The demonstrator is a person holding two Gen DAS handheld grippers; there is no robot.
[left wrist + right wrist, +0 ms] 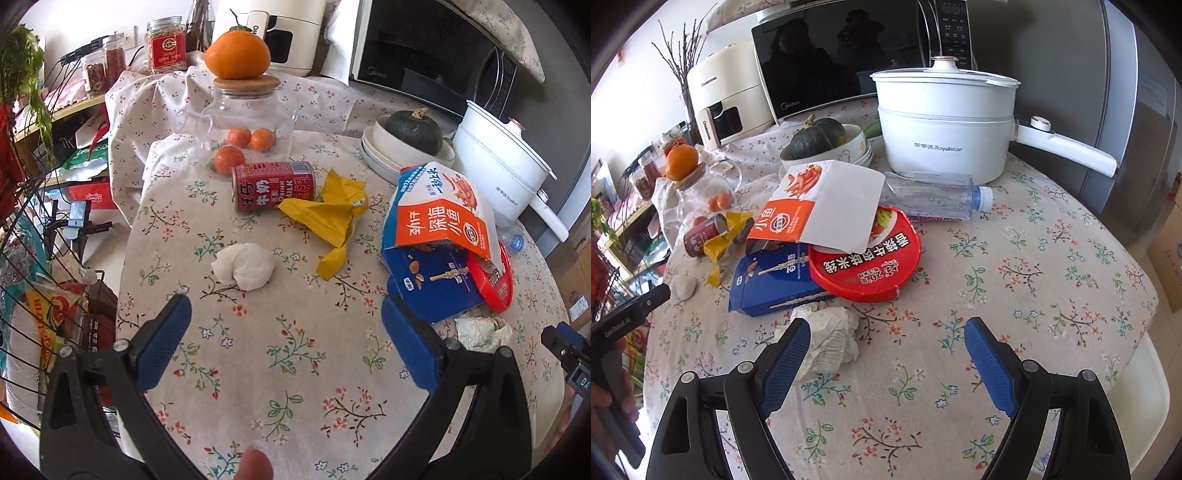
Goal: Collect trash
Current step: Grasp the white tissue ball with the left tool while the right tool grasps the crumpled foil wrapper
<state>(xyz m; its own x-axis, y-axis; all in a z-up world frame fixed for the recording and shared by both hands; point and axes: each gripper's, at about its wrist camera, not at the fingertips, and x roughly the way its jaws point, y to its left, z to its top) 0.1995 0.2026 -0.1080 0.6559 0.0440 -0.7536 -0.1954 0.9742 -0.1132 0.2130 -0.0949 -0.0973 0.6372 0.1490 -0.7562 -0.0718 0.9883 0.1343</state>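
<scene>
Left gripper gapes, empty; right gripper gapes beside crumpled paper.

Daylit room, floral-clothed table, cluttered shelf alongside.

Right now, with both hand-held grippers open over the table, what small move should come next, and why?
Probably ease the right hand-held gripper leftward and down to straddle the crumpled paper wad. It is the nearest trash, lying loose on the tablecloth beside the left finger, and the jaws stand wide and empty.
</scene>
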